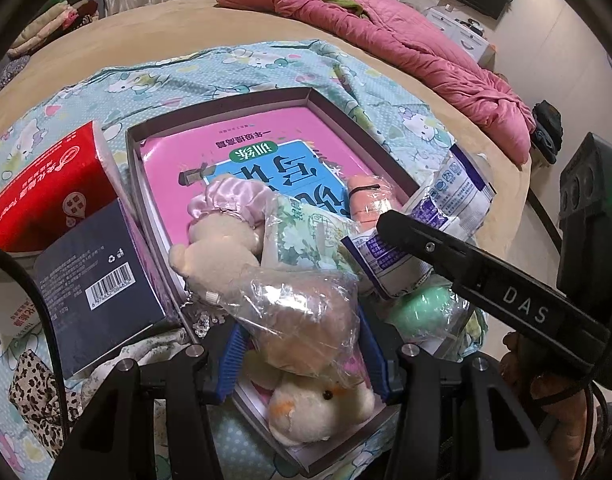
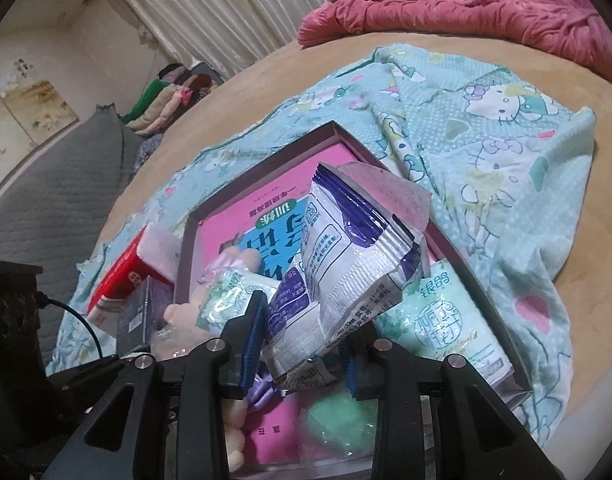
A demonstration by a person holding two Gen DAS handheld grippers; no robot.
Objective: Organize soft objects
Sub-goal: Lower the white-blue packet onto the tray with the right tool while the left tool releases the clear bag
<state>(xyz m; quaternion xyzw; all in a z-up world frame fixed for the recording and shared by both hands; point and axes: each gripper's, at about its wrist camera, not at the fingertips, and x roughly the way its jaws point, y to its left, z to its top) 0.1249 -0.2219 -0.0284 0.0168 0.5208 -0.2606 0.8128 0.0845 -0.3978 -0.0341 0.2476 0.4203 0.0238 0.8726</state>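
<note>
A shallow box [image 1: 226,100] with a pink book [image 1: 266,136] in it lies on a Hello Kitty cloth. My left gripper [image 1: 302,352] is shut on a plastic-wrapped plush toy [image 1: 302,316] over the box's near end. A cream plush [image 1: 322,404] lies below it. A beige plush with a pink satin bow [image 1: 222,236] and a green tissue pack [image 1: 306,236] lie in the box. My right gripper [image 2: 302,344] is shut on white-and-purple sachets [image 2: 338,264] above the box [image 2: 266,152]; it also shows in the left wrist view [image 1: 398,224]. A green tissue pack [image 2: 442,320] lies under them.
A red carton [image 1: 50,188] and a dark blue box [image 1: 98,276] stand left of the shallow box. A leopard-print cloth [image 1: 34,392] lies near left. A pink quilt [image 1: 406,40] lies at the far side of the bed. A green soft item [image 1: 426,312] sits by the box.
</note>
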